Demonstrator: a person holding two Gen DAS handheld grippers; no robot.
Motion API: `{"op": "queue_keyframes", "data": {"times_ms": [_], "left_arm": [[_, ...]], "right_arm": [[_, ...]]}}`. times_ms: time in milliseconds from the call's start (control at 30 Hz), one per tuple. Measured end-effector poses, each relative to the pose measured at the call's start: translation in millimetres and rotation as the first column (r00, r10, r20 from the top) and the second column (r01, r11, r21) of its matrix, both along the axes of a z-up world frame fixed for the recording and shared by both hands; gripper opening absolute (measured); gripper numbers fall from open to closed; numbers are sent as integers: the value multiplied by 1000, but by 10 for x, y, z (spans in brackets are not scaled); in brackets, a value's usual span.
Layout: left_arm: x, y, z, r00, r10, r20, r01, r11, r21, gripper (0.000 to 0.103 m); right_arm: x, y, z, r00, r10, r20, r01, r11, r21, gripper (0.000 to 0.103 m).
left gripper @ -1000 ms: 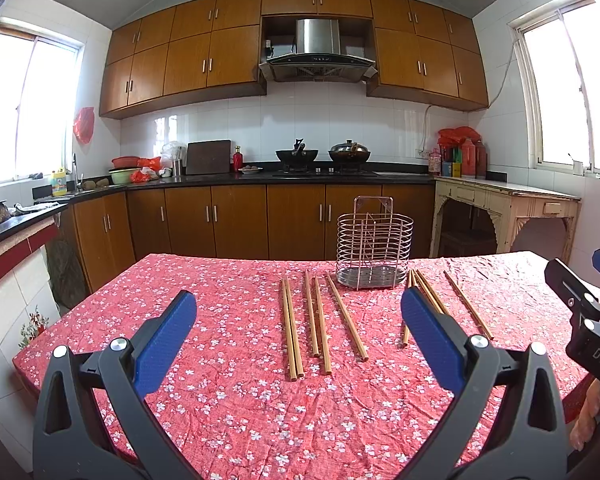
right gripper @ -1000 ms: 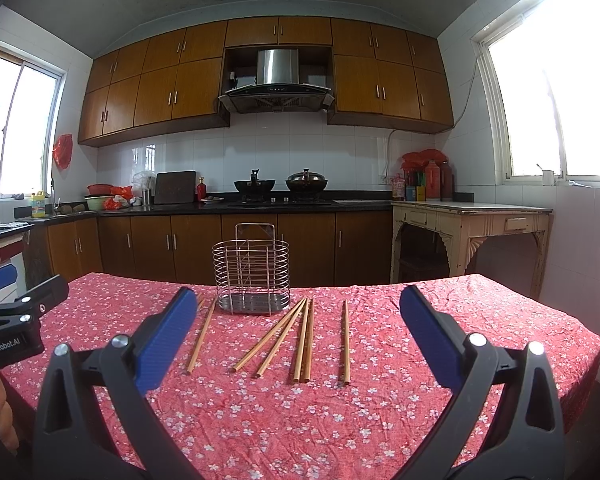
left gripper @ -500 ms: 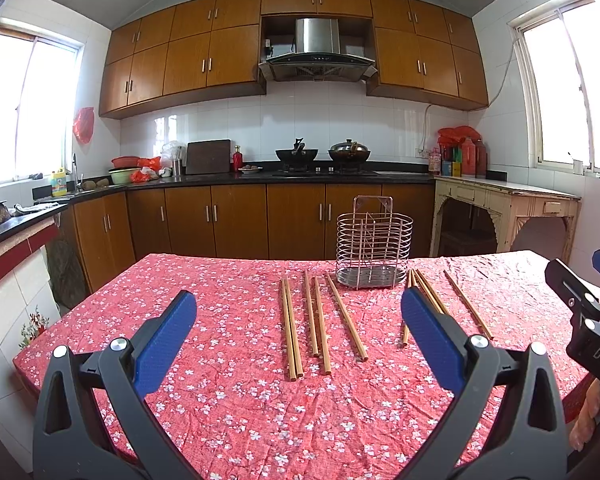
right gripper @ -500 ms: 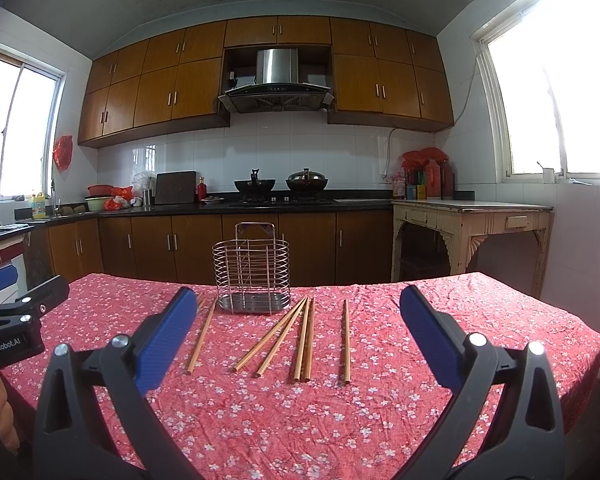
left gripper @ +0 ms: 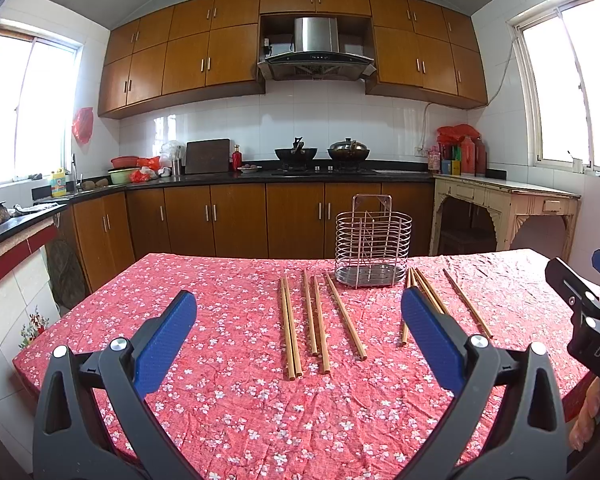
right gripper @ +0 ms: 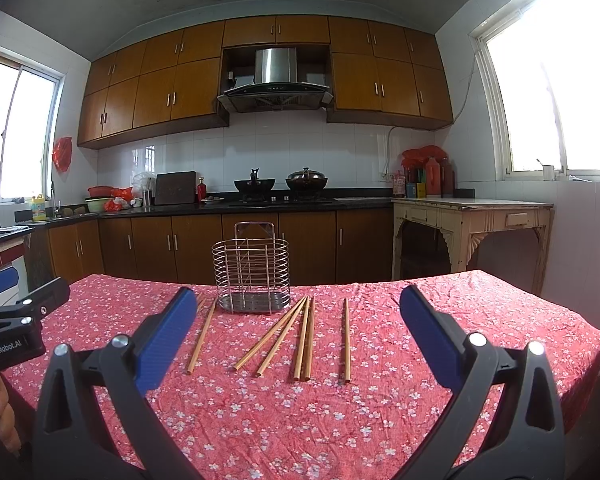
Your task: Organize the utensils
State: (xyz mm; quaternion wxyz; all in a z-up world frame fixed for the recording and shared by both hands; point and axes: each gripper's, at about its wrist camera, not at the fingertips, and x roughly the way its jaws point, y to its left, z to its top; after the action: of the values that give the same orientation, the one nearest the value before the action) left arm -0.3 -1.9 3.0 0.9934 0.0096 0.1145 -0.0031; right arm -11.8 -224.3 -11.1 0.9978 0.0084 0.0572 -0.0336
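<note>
Change: nothing has moved; both grippers hover as before.
Writing: "GenRobot.AI" on left gripper [right gripper: 14, 320]; "DAS" on right gripper [left gripper: 592, 320].
Fingers: both spread wide, empty.
Room: chopsticks [left gripper: 320, 320] near wire holder [left gripper: 373, 240]; near tablecloth [right gripper: 300, 420] bare.

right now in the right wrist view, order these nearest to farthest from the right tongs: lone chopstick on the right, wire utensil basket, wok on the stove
1. Lone chopstick, lying on the tablecloth just ahead of the right tongs, right of centre.
2. Wire utensil basket, upright at the table's far edge, slightly left.
3. Wok, on the stove against the back wall.
</note>
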Motion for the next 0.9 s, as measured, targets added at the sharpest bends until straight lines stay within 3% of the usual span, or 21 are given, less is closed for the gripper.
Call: {"op": "queue_keyframes", "data": {"times_ms": [900], "left_arm": [[-19,-7,-29,1000,5,-3,-5,1000,2,101]], "right_arm": [[57,60,-32,1000,5,-5,-5,1000,20,99]]}}
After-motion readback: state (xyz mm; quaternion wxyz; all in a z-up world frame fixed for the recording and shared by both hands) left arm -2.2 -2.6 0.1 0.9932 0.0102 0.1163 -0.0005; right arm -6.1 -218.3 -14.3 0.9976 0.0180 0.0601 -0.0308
